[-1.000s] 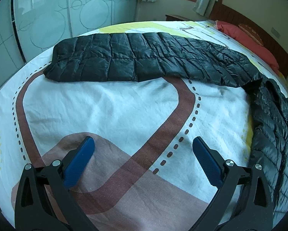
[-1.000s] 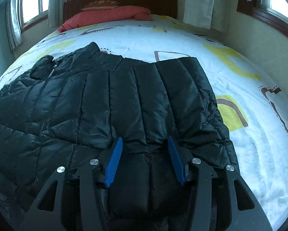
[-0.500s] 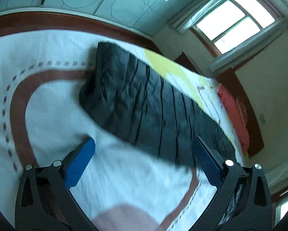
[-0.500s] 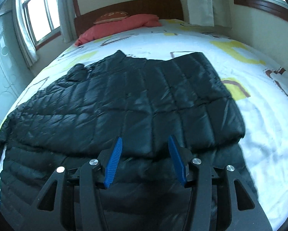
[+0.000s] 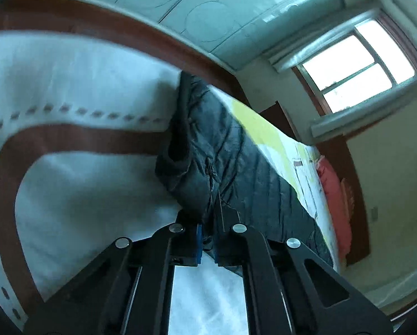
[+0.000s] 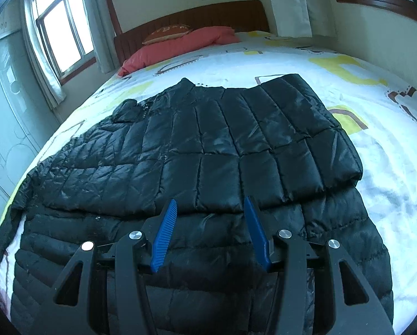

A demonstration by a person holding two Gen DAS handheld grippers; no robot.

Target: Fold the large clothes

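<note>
Black quilted down jacket [image 6: 202,162] lies spread across the bed [image 6: 389,167], collar twd the red pillow [image 6: 180,44] and headboard. In the right wrist view one sleeve is already folded in over the body, its cuff end lying across the upper right of the jacket; that side looks done. The other sleeve [image 5: 236,162] runs out straight along the bedsheet in the left wrist view, not yet folded.

Left tool [image 5: 207,240]: jaws together, clamped on the cuff end of that sleeve, fabric bunched up just ahead of the blue pads. View is heavily tilted and a bit blurred, so exactly how much cloth is caught can't be told.

Right tool [image 6: 211,231]: jaws apart, roughly half way, nothing between the pads; it hangs over the lower part of the jacket body, near the edge of the folded sleeve. Contact w/ the fabric not clear.

Progress, my read: early-mid. One sleeve in, 2nd sleeve gripped but not carried over. Left to do: bring it across the body, then fold the body itself, prob. hem up twd collar.
</note>
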